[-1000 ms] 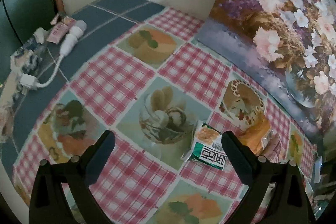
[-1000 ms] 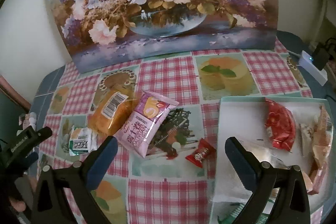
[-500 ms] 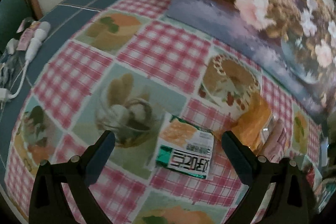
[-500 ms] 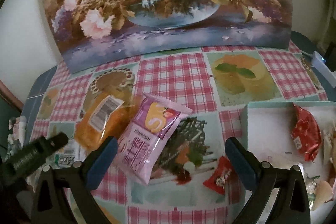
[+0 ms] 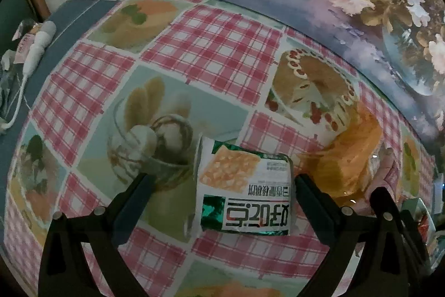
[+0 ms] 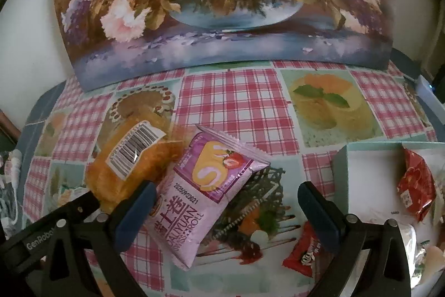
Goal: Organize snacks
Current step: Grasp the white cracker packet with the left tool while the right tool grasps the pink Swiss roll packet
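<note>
Between the left gripper's (image 5: pixel 222 199) spread jaws lies a green-and-white snack packet (image 5: pixel 244 189), flat on the tabletop (image 5: pixel 211 46). Between the right gripper's (image 6: pixel 224 209) spread jaws lies a pink Swiss-roll packet (image 6: pixel 203 195), possibly overlapping an orange bag (image 6: pixel 130 160) just left.

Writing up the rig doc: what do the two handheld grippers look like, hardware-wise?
Both the left gripper and the right gripper share one design: black frames, silver screw heads, two long fingers with dark blue pads. White "GenRobo…" lettering marks the left one's body in the right wrist view. No cables or sleeves visible.
</note>
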`<state>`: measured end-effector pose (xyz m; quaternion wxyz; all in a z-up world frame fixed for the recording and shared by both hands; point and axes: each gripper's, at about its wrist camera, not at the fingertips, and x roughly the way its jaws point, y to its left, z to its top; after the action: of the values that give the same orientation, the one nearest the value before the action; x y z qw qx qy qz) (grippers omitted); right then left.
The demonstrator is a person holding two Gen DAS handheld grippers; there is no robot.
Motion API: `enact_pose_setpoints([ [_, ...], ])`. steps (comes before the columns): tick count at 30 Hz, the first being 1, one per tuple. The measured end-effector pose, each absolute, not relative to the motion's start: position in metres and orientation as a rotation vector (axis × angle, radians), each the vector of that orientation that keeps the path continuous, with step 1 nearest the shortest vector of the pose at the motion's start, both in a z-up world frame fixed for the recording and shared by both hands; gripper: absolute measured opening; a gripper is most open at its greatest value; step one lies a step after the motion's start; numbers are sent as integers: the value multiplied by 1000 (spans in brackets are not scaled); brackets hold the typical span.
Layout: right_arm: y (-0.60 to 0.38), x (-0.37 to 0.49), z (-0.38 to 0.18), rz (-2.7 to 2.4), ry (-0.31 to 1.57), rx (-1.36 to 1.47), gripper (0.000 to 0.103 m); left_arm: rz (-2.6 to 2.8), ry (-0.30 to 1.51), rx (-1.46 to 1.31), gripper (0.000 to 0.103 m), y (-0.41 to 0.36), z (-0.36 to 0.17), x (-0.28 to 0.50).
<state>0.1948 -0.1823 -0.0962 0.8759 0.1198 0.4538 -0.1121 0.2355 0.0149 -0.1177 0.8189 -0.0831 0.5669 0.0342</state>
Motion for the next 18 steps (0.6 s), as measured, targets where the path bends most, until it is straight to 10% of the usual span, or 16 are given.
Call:
enact_pose_setpoints([
  [18,-177,197,-96,-226,1001,137,94,183,1176,-220,101,74,-120,226],
])
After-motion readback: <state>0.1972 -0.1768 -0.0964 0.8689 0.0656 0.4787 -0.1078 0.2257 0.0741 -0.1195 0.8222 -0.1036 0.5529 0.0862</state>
